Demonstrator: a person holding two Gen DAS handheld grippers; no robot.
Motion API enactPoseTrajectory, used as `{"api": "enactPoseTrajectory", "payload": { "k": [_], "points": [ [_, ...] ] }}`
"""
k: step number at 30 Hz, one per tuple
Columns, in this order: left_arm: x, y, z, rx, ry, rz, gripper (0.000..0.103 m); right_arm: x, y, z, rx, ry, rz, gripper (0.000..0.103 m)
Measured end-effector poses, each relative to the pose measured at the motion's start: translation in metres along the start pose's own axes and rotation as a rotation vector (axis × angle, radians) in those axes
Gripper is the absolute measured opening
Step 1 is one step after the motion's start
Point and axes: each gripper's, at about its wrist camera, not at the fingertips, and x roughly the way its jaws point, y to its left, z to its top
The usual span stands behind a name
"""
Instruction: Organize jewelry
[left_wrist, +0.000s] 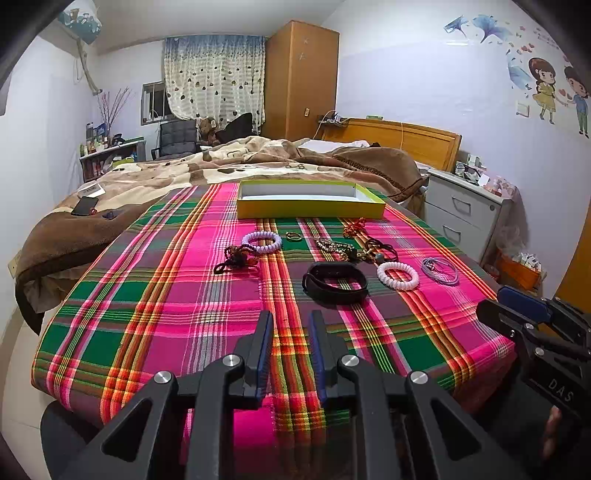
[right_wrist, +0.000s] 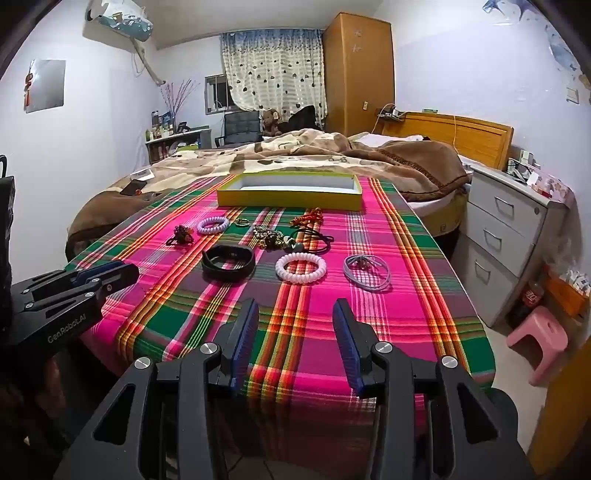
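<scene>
- "GenRobot.AI" stands in pale letters along the flat black side of the left tongs (right_wrist: 107, 275), seen at the lower left of the right wrist view.
- "DAS" stands in pale capitals on the black body of the right tongs (left_wrist: 524, 304), at the right edge of the left wrist view; the letters run off into the dark housing, so any more of the word is hidden.
- The dark cola bottle with a red label (right_wrist: 529, 301) on the floor carries white marks too small to read.

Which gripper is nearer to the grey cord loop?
Right. The right gripper sits just before the grey cord loop; the left gripper is farther, off to its left.
</scene>
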Motion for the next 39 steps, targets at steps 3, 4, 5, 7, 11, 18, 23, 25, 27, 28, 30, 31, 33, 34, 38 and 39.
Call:
{"api": "enactPoseTrajectory", "payload": {
  "k": [3, 4, 5, 7, 11, 18, 23, 25, 27, 28, 30, 31, 33, 34, 38, 39],
  "points": [
    [-0.0023, 0.0005, 0.0008, -0.005, -0.007, 0.002, 0.019, -0.0007, -0.0007, 0.0001, 0.002, -0.005, -0.002, 0.043],
    [-0.0026, 0.0004, 0.0008, -0.006, -0.008, 0.003, 0.019, -0.0007, -0.0006, 0.0004, 0.002, -0.006, -0.003, 0.043],
    [-0.0032, 0.0004, 0.0007, -0.007, -0.010, 0.003, 0.019, 0.0004, -0.0007, 0.0009, 0.002, -0.005, -0.003, 0.043],
    [-0.0045, 0.0006, 0.0004, -0.006, -0.013, 0.006, 0.019, 0.0004, -0.0007, 0.0009, 0.002, -0.005, -0.003, 0.043],
    [-0.0051, 0.0009, 0.0002, -0.006, -0.013, 0.006, 0.019, -0.0001, 0.0000, 0.0011, 0.001, -0.008, -0.004, 0.043],
    [-0.0050, 0.0011, -0.0002, -0.007, -0.013, 0.007, 0.019, -0.0019, 0.0002, 0.0017, 0.001, -0.011, -0.002, 0.043],
    [-0.0057, 0.0013, -0.0006, -0.006, -0.014, 0.006, 0.019, -0.0027, 0.0011, 0.0023, 0.000, -0.011, -0.001, 0.043],
    [-0.0057, 0.0012, -0.0006, -0.006, -0.014, 0.006, 0.019, -0.0028, 0.0011, 0.0022, 0.000, -0.011, -0.001, 0.043],
    [-0.0055, 0.0012, -0.0006, -0.007, -0.014, 0.007, 0.019, -0.0027, 0.0013, 0.0021, 0.000, -0.011, -0.002, 0.043],
    [-0.0056, 0.0014, -0.0007, -0.007, -0.013, 0.007, 0.019, -0.0028, 0.0013, 0.0021, -0.001, -0.012, -0.002, 0.043],
    [-0.0056, 0.0011, -0.0010, -0.006, -0.014, 0.007, 0.019, -0.0029, 0.0011, 0.0022, 0.000, -0.011, -0.002, 0.043],
    [-0.0057, 0.0012, -0.0010, -0.007, -0.013, 0.007, 0.019, -0.0028, 0.0011, 0.0021, -0.001, -0.012, -0.002, 0.043],
    [-0.0055, 0.0013, -0.0012, -0.007, -0.014, 0.007, 0.019, -0.0029, 0.0011, 0.0020, -0.001, -0.012, -0.002, 0.043],
    [-0.0057, 0.0013, -0.0012, -0.006, -0.014, 0.007, 0.019, -0.0029, 0.0011, 0.0020, -0.001, -0.012, -0.002, 0.043],
    [-0.0055, 0.0013, -0.0013, -0.006, -0.014, 0.007, 0.019, -0.0028, 0.0011, 0.0020, -0.002, -0.012, -0.003, 0.043],
    [-0.0054, 0.0013, -0.0013, -0.006, -0.014, 0.007, 0.019, -0.0029, 0.0010, 0.0020, -0.001, -0.012, -0.002, 0.043]
  ]
}}
